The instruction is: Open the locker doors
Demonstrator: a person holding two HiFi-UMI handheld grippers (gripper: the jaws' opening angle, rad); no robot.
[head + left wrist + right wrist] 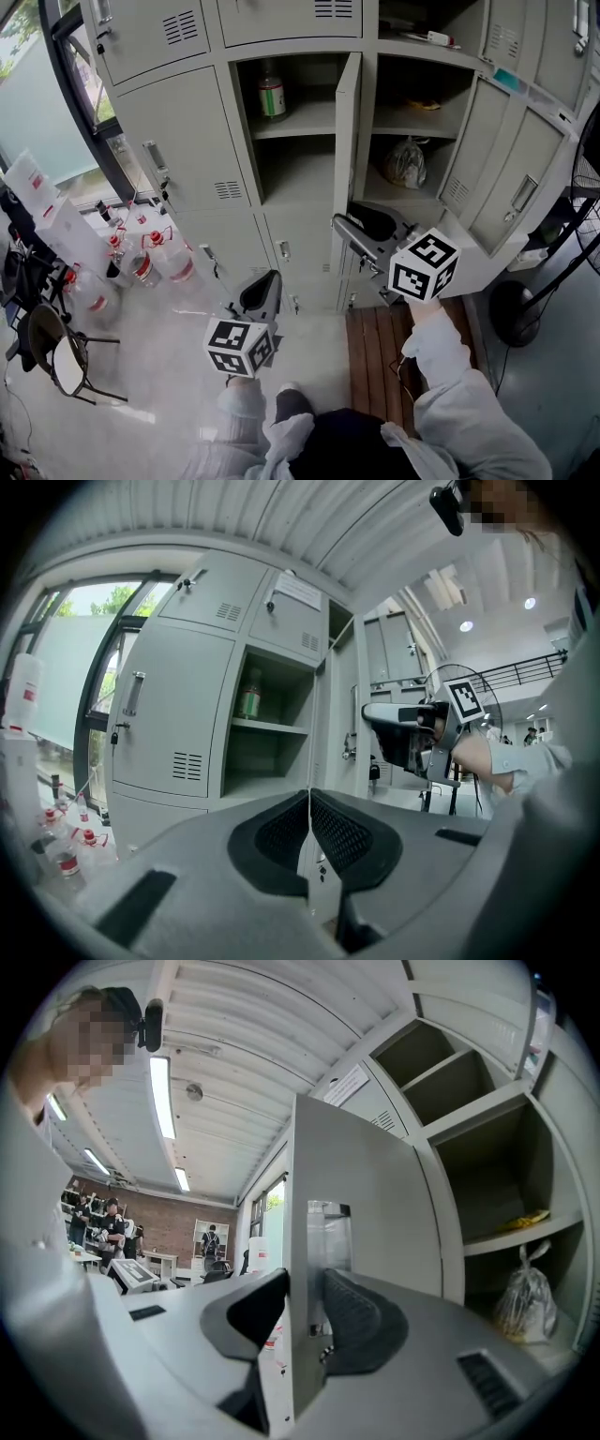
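Between the pads of the right gripper [305, 1290] stands the free edge of the middle locker door [361, 1232], and the jaws are clamped on that thin metal sheet. The head view shows the door swung well out from its compartment, edge-on to the camera, so I judge this door's opening to be nearly done. The next move calls for releasing the edge cleanly and reaching for a door that is shut, most likely the left-hand door [178, 141] with its handle [155, 159]. The left gripper [309, 829] hangs low in front of the lockers with its jaws pressed together on nothing. Inside the opened compartment a bottle [272, 92] with a green label stands on the shelf, and a tied bag [405, 161] lies in the neighbouring bay. As for writing, a paper label [298, 591] on an upper door and the bottle's label are both too small to read.
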